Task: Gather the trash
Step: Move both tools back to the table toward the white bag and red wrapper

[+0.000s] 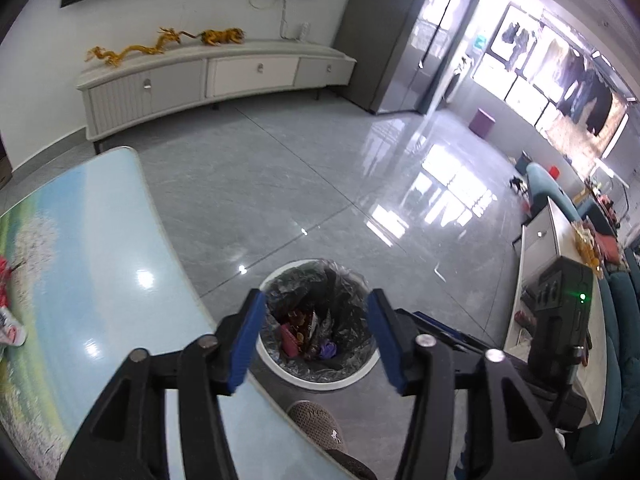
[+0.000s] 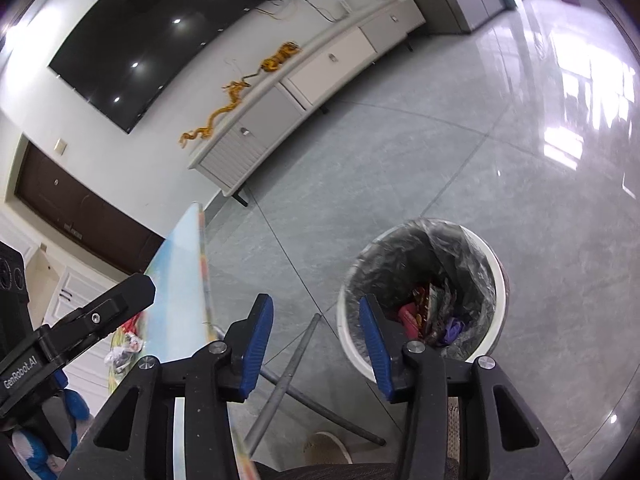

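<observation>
A white trash bin (image 1: 280, 366) with a clear liner stands on the floor and holds several wrappers (image 1: 306, 332). My left gripper (image 1: 316, 344) is open and empty, held right above the bin. In the right wrist view the bin (image 2: 348, 340) sits below and right of my right gripper (image 2: 316, 350), which is open and empty. Trash pieces (image 1: 8, 320) lie on the table's left edge; they also show in the right wrist view (image 2: 126, 346). The left gripper's body (image 2: 76, 320) shows at the left of the right wrist view.
A table with a landscape print (image 1: 92, 260) is to the left of the bin; its grey metal legs (image 2: 288, 364) show below. A slipper (image 1: 316, 424) is near the bin. A white TV cabinet (image 1: 208, 76) stands against the far wall, a teal sofa (image 1: 616, 320) at right.
</observation>
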The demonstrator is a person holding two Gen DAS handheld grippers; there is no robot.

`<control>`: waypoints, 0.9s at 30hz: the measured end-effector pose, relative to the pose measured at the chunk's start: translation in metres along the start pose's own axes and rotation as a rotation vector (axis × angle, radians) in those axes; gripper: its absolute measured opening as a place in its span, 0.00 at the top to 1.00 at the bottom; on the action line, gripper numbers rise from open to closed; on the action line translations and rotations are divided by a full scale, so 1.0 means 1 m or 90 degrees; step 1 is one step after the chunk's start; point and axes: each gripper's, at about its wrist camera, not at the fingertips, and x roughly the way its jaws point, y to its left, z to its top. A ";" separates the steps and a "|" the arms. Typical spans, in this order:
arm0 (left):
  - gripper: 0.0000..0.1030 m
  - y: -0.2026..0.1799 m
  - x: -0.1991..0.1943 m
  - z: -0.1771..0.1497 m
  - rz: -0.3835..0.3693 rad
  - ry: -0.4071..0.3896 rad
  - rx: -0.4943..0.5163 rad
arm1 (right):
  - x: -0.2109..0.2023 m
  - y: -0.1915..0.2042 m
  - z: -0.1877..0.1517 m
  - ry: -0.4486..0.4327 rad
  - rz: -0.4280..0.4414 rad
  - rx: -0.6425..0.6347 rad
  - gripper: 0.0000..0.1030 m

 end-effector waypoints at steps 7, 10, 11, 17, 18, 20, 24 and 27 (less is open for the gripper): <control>0.44 0.030 -0.058 -0.010 0.012 -0.074 -0.031 | -0.026 0.040 -0.002 -0.029 -0.001 -0.051 0.56; 0.44 0.041 -0.080 -0.016 0.022 -0.104 -0.036 | -0.037 0.053 -0.003 -0.044 -0.006 -0.070 0.56; 0.44 0.045 -0.086 -0.018 0.025 -0.111 -0.039 | -0.041 0.057 -0.003 -0.049 -0.006 -0.075 0.56; 0.44 0.078 -0.127 -0.033 0.049 -0.156 -0.064 | -0.060 0.084 -0.005 -0.075 -0.012 -0.105 0.55; 0.44 0.084 -0.134 -0.037 0.058 -0.163 -0.066 | -0.062 0.088 -0.005 -0.079 -0.013 -0.109 0.55; 0.43 0.096 -0.147 -0.042 0.072 -0.177 -0.069 | -0.066 0.096 -0.006 -0.088 -0.013 -0.115 0.55; 0.43 0.121 -0.175 -0.054 0.110 -0.209 -0.083 | -0.071 0.114 -0.010 -0.098 -0.009 -0.133 0.53; 0.43 0.142 -0.194 -0.062 0.137 -0.226 -0.096 | -0.069 0.124 -0.015 -0.097 -0.007 -0.150 0.53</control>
